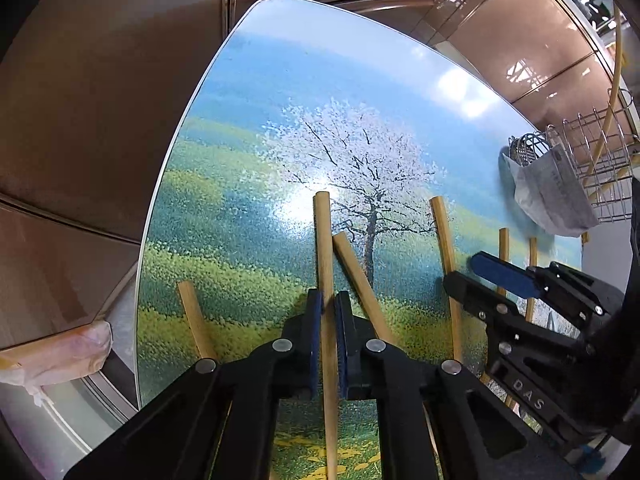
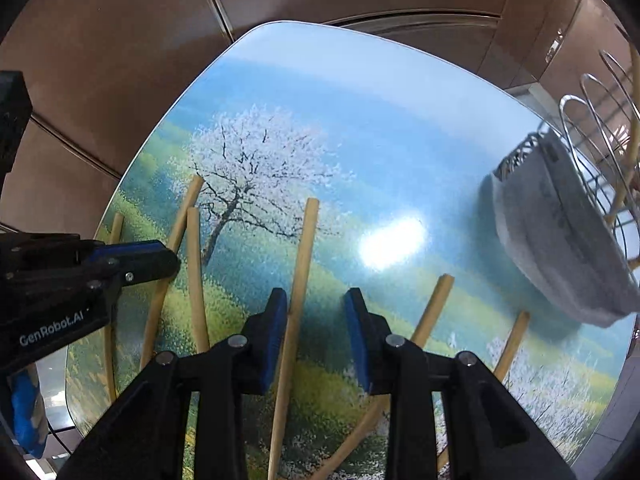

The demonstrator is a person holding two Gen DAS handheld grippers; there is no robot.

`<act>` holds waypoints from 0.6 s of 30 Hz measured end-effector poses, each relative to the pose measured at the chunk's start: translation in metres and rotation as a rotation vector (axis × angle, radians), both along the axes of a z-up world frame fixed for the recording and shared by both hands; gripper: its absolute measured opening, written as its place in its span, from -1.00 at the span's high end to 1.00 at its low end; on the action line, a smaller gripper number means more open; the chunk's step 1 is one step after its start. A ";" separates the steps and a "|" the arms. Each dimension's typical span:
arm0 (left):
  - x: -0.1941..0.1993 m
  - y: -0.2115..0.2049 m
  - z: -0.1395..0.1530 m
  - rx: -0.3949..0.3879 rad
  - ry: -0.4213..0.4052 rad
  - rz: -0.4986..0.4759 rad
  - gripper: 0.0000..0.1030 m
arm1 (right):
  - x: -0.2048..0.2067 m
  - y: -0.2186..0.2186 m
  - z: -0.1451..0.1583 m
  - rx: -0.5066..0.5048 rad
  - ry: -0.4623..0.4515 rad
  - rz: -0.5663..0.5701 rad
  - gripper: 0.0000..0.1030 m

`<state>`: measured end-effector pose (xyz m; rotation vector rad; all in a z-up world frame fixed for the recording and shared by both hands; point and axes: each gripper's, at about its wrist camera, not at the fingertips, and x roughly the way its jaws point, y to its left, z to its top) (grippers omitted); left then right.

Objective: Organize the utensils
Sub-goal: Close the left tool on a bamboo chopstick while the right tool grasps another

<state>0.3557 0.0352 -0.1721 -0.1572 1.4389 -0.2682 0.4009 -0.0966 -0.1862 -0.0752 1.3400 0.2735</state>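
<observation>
My left claw [image 1: 329,312] clamped on plain round pale-wood chopstick [image 1: 325,256], centre frame, lying on tree-print worktop [image 1: 240,160]. Right claw [image 2: 316,312] part-open, straddling another chopstick [image 2: 302,256], pads not pressing. More sticks scattered alongside.

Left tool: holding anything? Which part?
Left tool is clamped on a wooden chopstick, partway along its shaft; the blunt end sticks out beyond the pads.

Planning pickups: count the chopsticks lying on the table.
6. One chopstick in the jaws of the left gripper, a crossing chopstick beside it, a far-left chopstick, a chopstick between the jaws of the right gripper, two further right. The wire rack may hold more.
</observation>
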 end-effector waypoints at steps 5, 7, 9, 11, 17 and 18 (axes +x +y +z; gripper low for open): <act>0.000 0.002 -0.002 0.007 -0.007 0.000 0.84 | 0.001 0.007 0.000 -0.045 0.003 0.041 0.80; -0.001 0.000 -0.001 0.010 -0.009 0.006 0.85 | 0.002 0.010 -0.001 -0.054 0.005 0.044 0.83; -0.003 -0.001 -0.001 0.021 -0.016 0.014 0.85 | 0.002 0.012 -0.001 -0.056 0.006 0.040 0.86; -0.005 -0.003 -0.001 0.030 -0.019 0.025 0.88 | 0.002 0.013 -0.001 -0.060 0.008 0.038 0.87; -0.011 -0.004 0.000 0.038 -0.032 0.074 0.89 | 0.000 0.010 0.001 -0.026 -0.002 0.007 0.88; -0.012 -0.003 0.000 0.036 -0.036 0.084 0.89 | -0.002 0.009 0.001 -0.012 -0.004 0.000 0.88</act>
